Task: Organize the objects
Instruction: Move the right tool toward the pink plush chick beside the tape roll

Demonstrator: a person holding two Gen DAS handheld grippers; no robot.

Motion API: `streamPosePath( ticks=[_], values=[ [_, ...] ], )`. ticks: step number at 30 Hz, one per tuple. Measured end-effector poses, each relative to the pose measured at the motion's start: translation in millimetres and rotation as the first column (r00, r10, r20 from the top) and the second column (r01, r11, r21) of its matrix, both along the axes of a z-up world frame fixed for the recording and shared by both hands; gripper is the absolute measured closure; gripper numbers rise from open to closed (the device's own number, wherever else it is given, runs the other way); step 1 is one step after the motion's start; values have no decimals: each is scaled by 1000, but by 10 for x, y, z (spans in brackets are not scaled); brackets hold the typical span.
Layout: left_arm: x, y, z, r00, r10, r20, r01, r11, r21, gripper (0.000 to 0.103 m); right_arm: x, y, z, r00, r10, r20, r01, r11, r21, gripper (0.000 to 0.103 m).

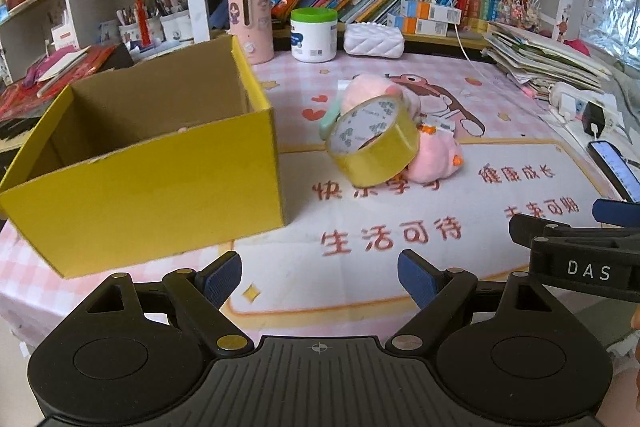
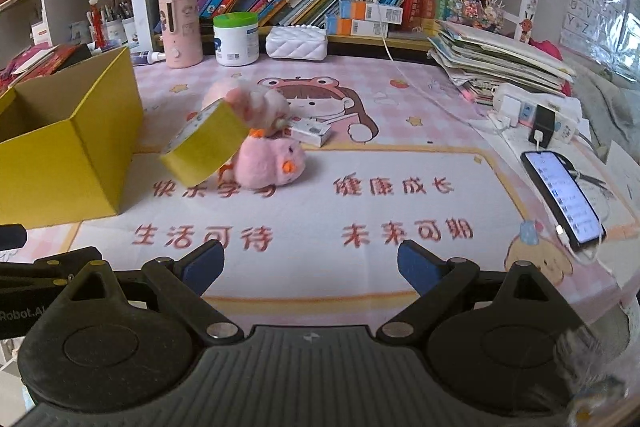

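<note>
An open yellow cardboard box stands on the left of the desk; it also shows in the right wrist view. A yellow tape roll leans tilted against a pink plush toy, right of the box; the roll and plush also show in the right wrist view. A small white box lies behind the plush. My left gripper is open and empty, near the desk's front edge. My right gripper is open and empty, beside it.
A pink patterned mat covers the desk. A phone on a charger cable lies at the right, with a power strip and a stack of papers. A white jar, pink canister and bookshelves stand at the back.
</note>
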State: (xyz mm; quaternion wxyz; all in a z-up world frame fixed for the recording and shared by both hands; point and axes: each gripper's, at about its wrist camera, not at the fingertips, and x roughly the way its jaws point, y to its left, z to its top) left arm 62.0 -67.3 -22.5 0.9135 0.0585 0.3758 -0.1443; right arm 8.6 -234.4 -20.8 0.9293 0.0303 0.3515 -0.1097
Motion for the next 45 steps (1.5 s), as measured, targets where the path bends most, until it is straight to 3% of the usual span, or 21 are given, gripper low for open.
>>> streamPosePath(
  ticks=[13, 23, 31, 45],
  values=[
    [238, -491, -30, 999, 40, -2, -40, 999, 6, 16, 420, -602, -3, 999, 33, -4, -33, 999, 7, 9],
    [308, -557, -83, 989, 143, -38, -142, 989, 30, 16, 681, -710, -85, 988, 153, -15, -152, 988, 40, 9],
    [312, -541, -123, 978, 199, -58, -196, 979, 58, 16, 948, -620, -117, 959, 284, 12, -284, 956, 69, 4],
    [265, -300, -148, 939, 336, -78, -330, 940, 88, 16, 1647, -356, -514, 893, 441, -85, -444, 896, -14, 4]
  ],
)
